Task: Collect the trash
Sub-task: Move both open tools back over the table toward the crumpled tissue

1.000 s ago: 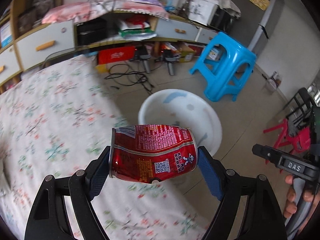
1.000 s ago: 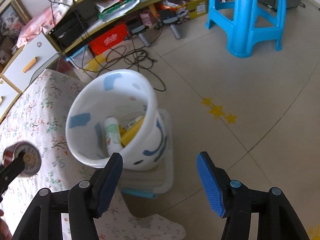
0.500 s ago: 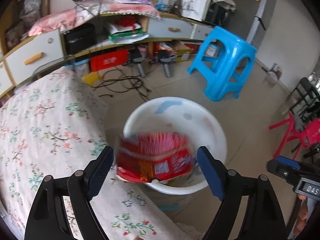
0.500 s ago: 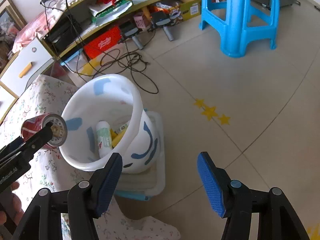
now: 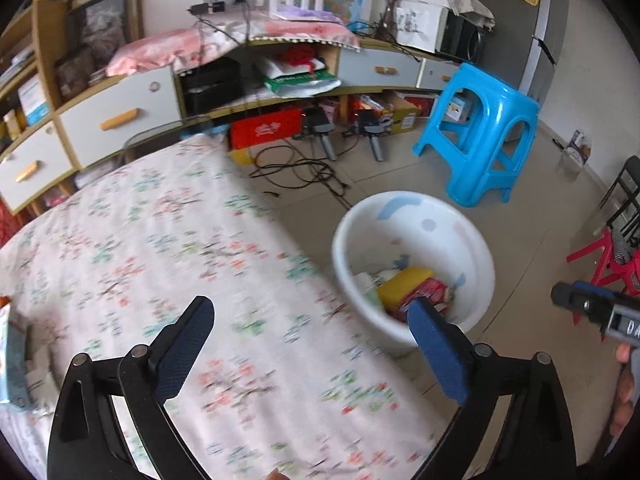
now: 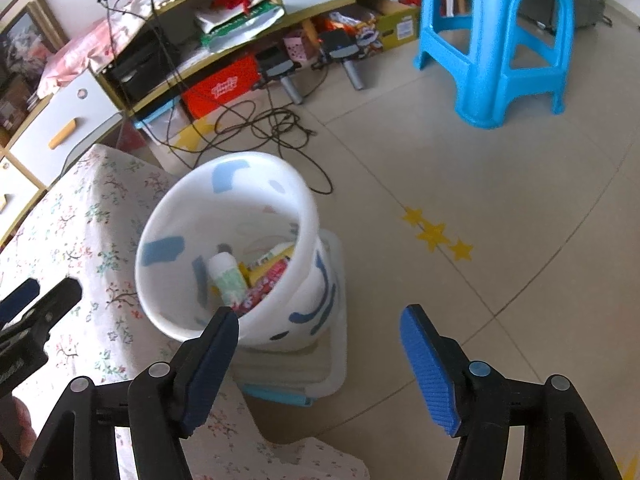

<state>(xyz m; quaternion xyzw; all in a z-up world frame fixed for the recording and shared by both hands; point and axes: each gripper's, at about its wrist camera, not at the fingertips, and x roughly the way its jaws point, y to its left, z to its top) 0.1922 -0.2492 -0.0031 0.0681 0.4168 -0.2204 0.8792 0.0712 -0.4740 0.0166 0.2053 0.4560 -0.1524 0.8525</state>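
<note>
No label legible; red can (image 5: pixel 424 294) lies in white bin (image 5: pixel 400 208); left hand-held gripper (image 5: pixel 310 344) opening, empty; right hand-held gripper (image 6: pixel 320 344) opening, empty

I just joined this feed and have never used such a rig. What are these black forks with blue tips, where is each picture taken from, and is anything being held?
These are hand-held grippers, one in each of a person's hands, each carrying a camera that looks along its two fingers. One picture looks out from the left gripper, over a bed with a floral sheet. The other looks out from the right gripper, above the tiled floor. Both see the white bin beside the bed, with a red can, a white bottle and yellow packaging inside. Both grippers' jaws are opening, and nothing is between them. A blue stool stands further off.
</note>
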